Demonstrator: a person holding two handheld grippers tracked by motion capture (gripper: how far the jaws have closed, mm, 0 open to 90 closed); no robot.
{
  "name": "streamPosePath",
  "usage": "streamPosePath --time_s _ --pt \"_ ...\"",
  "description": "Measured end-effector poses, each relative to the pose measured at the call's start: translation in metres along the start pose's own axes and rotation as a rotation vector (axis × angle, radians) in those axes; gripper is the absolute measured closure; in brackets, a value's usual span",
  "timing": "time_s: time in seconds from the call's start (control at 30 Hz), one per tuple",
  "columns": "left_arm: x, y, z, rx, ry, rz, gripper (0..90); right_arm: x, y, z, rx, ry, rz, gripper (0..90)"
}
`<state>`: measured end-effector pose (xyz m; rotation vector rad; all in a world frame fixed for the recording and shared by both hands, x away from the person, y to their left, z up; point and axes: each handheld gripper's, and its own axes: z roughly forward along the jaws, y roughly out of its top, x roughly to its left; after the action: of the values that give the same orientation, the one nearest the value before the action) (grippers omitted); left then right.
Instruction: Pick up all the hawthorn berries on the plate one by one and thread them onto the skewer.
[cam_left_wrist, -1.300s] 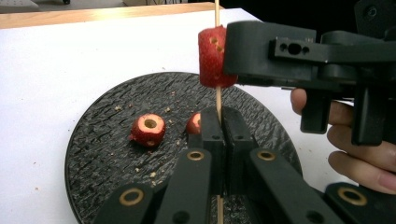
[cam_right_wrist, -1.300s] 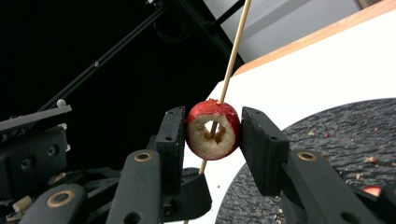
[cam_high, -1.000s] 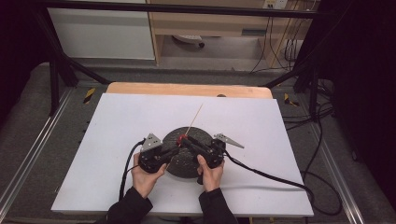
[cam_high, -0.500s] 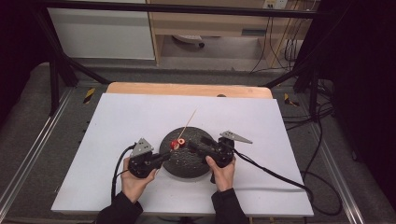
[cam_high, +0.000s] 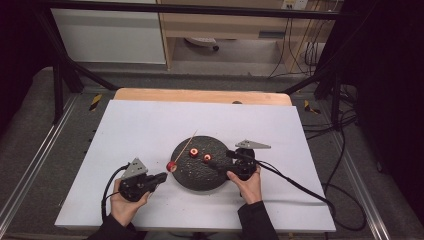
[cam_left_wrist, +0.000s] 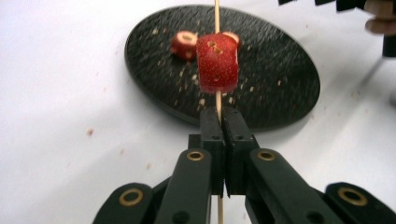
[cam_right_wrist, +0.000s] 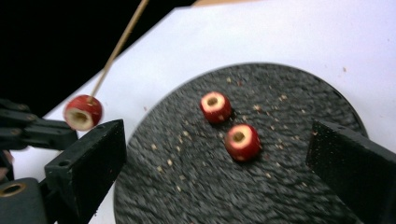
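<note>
My left gripper (cam_high: 162, 176) is shut on a thin wooden skewer (cam_left_wrist: 216, 14) just left of the black round plate (cam_high: 200, 182). One red fruit piece (cam_left_wrist: 216, 63) is threaded on the skewer right above the jaw tips; it hangs over the plate's left rim (cam_high: 171, 166). Two more cored red pieces (cam_right_wrist: 215, 106) (cam_right_wrist: 242, 141) lie on the plate. My right gripper (cam_right_wrist: 217, 135) hovers at the plate's right side (cam_high: 220, 161). Its jaws have just been opening and stand wide apart, gripping nothing; the two loose pieces lie ahead of them.
The plate (cam_right_wrist: 280, 93) is strewn with small crumbs. It sits on a white table cover (cam_high: 140, 125) with a wooden edge (cam_high: 200, 95) at the back. Cables (cam_high: 295, 180) trail from both grippers. Dark frame legs stand at the far corners.
My left gripper has drawn away to the left with the skewer and one red piece on it. My right gripper has opened and shifted a little to the right.
</note>
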<state>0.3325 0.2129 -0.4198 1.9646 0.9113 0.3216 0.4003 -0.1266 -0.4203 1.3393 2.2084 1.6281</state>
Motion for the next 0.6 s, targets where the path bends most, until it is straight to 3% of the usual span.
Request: streamPosePath --time_s 0.2,0.6 --pt "0.005 -0.011 -0.008 0.021 -0.002 0.001 88.0 -0.003 0.005 0.001 0.123 -0.041 -0.063 5.7" --pt "0.009 -0.025 -0.015 0.038 0.008 0.009 88.1 0.005 0.029 0.012 0.276 -0.100 -0.172 7.4"
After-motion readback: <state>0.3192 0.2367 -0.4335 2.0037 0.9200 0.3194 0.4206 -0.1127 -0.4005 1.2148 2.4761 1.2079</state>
